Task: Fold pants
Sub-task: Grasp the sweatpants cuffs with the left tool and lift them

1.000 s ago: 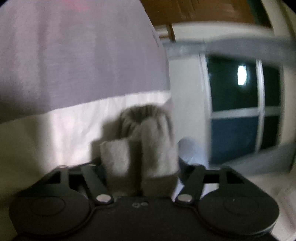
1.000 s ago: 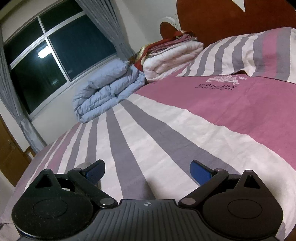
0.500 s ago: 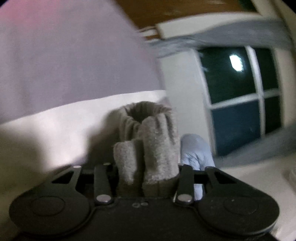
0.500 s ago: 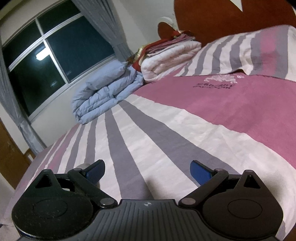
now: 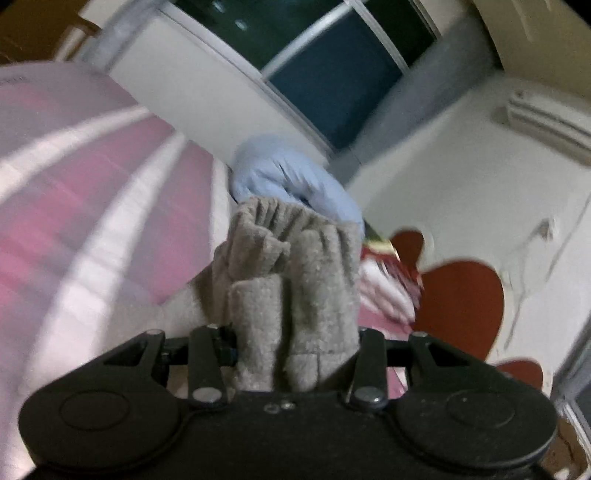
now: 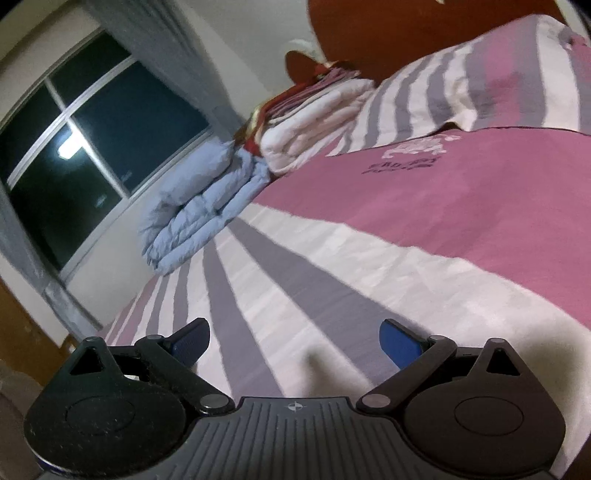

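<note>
My left gripper is shut on a bunched wad of grey fleecy pants, with the gathered waistband sticking up between the jaws; the fingertips are hidden by the cloth. It is held above the striped bed cover. My right gripper is open and empty, its blue pads spread wide, low over the striped bed cover. The pants do not show in the right wrist view.
A folded light-blue duvet and a stack of folded white and red bedding lie at the bed's far side under the window. A striped pillow leans on the red-brown headboard.
My left gripper has swung up and turned with the pants, so the window, duvet and headboard come into view. My right gripper has tilted and shifted slightly, still open.
</note>
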The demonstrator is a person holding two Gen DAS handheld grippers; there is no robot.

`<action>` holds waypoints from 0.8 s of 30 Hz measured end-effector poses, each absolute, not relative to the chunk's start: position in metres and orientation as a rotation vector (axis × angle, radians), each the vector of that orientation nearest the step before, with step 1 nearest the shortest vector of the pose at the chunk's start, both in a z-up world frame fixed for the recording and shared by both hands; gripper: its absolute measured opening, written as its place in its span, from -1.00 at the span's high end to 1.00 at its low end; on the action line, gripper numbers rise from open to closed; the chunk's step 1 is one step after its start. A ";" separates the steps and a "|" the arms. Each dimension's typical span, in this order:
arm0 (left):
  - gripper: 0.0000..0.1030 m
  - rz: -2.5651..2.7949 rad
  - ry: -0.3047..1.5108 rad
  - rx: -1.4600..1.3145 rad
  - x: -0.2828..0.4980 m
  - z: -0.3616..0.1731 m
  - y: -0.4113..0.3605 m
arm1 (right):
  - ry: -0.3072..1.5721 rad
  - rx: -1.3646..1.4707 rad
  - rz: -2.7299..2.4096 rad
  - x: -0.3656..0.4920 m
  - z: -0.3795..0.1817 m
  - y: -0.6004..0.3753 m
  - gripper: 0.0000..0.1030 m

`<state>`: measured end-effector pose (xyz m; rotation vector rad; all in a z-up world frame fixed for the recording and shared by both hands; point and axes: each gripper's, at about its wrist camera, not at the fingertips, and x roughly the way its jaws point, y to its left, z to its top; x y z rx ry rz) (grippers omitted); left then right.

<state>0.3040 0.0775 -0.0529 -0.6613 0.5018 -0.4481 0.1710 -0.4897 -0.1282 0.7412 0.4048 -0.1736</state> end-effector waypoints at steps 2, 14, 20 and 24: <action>0.42 -0.480 0.542 -0.625 0.303 -0.062 0.040 | 0.394 0.784 -0.190 0.166 -0.130 -0.499 -0.90; 0.42 -0.451 0.639 -0.239 0.309 -0.111 -0.095 | 0.361 0.863 -0.203 0.153 -0.130 -0.516 -0.90; 0.40 -0.439 0.668 -0.187 0.314 -0.126 -0.113 | 0.375 0.851 -0.190 0.155 -0.131 -0.511 -0.90; 0.20 -0.429 0.678 -0.161 0.306 -0.129 -0.125 | 0.376 0.841 -0.192 0.156 -0.130 -0.510 -0.90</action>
